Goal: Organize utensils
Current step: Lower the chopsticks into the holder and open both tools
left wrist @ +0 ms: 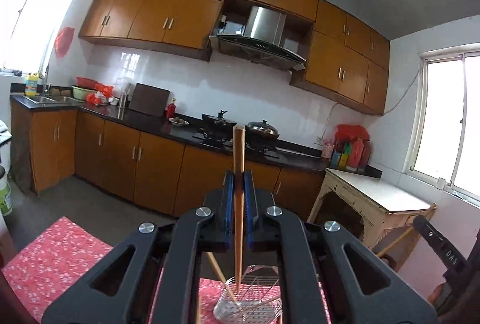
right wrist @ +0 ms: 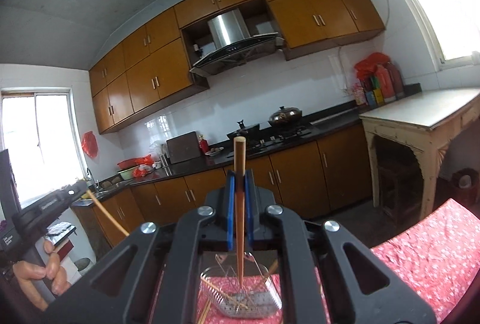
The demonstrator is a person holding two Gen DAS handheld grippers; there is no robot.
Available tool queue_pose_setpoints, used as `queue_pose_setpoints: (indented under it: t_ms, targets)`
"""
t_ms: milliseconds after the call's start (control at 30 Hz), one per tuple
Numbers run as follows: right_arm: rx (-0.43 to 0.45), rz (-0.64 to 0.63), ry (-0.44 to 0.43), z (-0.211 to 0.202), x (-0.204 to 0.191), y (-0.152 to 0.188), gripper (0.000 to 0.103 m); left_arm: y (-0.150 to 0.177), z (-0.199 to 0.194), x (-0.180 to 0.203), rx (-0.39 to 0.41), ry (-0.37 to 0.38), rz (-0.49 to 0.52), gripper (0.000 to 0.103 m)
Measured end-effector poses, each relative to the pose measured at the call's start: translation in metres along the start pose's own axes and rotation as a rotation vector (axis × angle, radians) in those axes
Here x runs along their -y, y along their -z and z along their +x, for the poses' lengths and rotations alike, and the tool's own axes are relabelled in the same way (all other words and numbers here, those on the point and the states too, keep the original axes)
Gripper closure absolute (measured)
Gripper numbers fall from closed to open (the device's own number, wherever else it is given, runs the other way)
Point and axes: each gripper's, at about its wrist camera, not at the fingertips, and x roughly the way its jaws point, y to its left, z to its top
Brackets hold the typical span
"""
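Observation:
In the left wrist view my left gripper (left wrist: 239,174) is shut on a light wooden chopstick (left wrist: 239,150). The chopstick stands upright, its thin tip hanging over a metal wire utensil basket (left wrist: 264,309) on the red floral tablecloth (left wrist: 54,258). In the right wrist view my right gripper (right wrist: 239,174) is shut on a reddish-brown chopstick (right wrist: 239,156), which points down into the same basket (right wrist: 264,303). Other loose chopsticks (right wrist: 210,285) lean in the basket. Each gripper also shows at the edge of the other's view, holding its stick.
Behind runs a dark kitchen counter (left wrist: 156,123) with a stove and pots (left wrist: 262,129), and orange cabinets above and below. A worn white side table (right wrist: 420,114) stands at the right by a window. A hand (right wrist: 45,270) grips the left tool's handle.

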Motion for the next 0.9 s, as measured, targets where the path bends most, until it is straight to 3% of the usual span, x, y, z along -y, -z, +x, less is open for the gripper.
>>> queue_pose_setpoints:
  t_ms: [367, 900]
  targets:
    - [-0.078, -0.039, -0.002, 0.056, 0.001, 0.033, 0.095, 0.043, 0.050, 0.003, -0.119, 0.001, 0.003, 0.096]
    - [-0.298, 0.095, 0.001, 0.107, 0.032, 0.088, 0.095, 0.083, 0.086, -0.015, -0.316, -0.029, -0.006, 0.096]
